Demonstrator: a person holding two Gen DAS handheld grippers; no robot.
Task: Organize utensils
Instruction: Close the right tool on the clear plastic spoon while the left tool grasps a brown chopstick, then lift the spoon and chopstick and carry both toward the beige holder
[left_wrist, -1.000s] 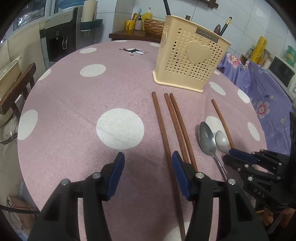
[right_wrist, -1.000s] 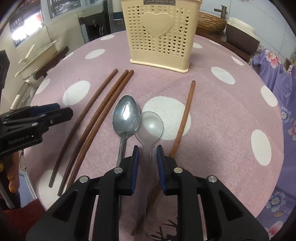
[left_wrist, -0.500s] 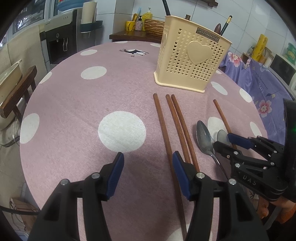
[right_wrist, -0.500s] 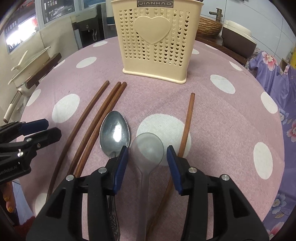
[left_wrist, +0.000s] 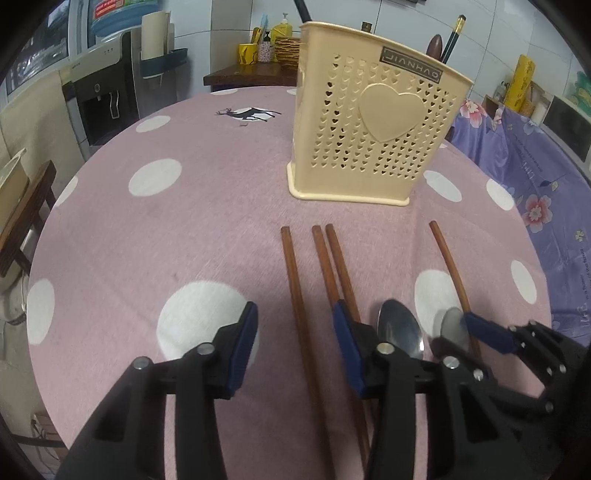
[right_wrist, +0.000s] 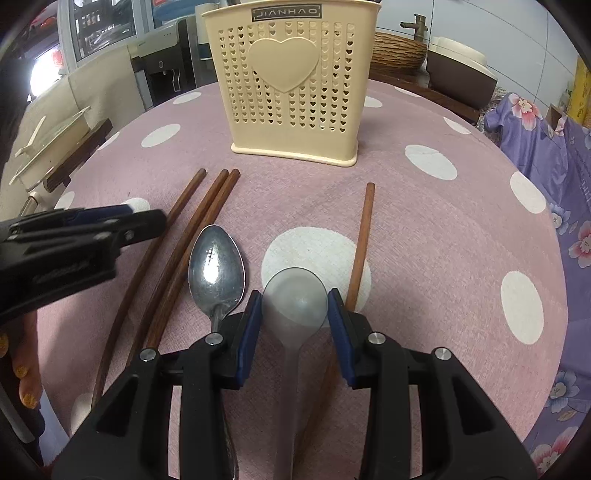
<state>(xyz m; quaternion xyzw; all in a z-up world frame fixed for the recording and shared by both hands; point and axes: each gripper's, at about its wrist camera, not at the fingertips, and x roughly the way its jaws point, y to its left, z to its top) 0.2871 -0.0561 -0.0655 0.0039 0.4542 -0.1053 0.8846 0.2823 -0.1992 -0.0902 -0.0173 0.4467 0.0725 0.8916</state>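
A cream utensil holder (left_wrist: 373, 133) (right_wrist: 293, 85) stands at the back of the pink dotted table. Several brown chopsticks (left_wrist: 295, 284) (right_wrist: 364, 236) lie in front of it, with a metal spoon (left_wrist: 400, 328) (right_wrist: 216, 269) and a clear plastic spoon (right_wrist: 295, 295) (left_wrist: 452, 323) between them. My left gripper (left_wrist: 293, 332) is open and straddles the leftmost chopstick. My right gripper (right_wrist: 294, 314) (left_wrist: 476, 326) is open with its fingers on either side of the clear spoon's bowl, which lies on the table.
A purple flowered cloth (left_wrist: 535, 177) covers furniture to the right. A water dispenser (left_wrist: 107, 88) and a wooden stool (left_wrist: 22, 218) stand at the left. A side table with bottles and a wicker basket (left_wrist: 286, 46) is behind the holder. Dark utensils (left_wrist: 448, 40) stick out of the holder.
My right gripper was shut around the clear spoon's handle, then opened and now sits wide around the spoon's bowl. My left gripper shifted right and now straddles the leftmost chopstick.
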